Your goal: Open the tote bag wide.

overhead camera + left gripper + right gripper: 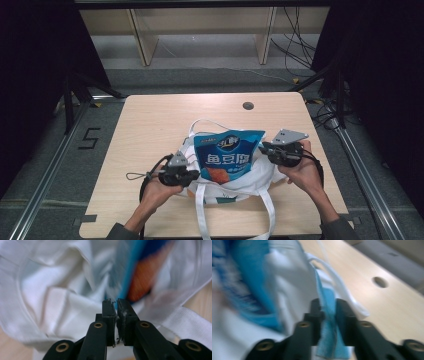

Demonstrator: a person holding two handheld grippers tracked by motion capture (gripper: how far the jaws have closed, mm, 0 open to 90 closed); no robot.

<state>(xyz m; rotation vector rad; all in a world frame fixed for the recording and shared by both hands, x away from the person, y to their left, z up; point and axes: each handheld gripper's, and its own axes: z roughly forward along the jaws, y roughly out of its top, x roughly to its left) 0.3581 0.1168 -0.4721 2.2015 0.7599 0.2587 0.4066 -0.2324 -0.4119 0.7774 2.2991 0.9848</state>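
A: While the right gripper (328,307) pinches the blue snack bag (227,157) by its edge, what's the left doing?

B: Left gripper (117,305): jaws pressed together on a thin bit of white tote bag (57,302) cloth. Blurry, but fabric sits in the slit.

A: Bag position?

B: Snack bag stands half out of the tote's mouth, blue top up, orange patch low. Right gripper at its right edge, left gripper (181,174) at the tote's left rim.

A: Tote?

B: Lies mid-table (150,130), near the front edge. One strap (202,212) runs toward the person, another loops behind.
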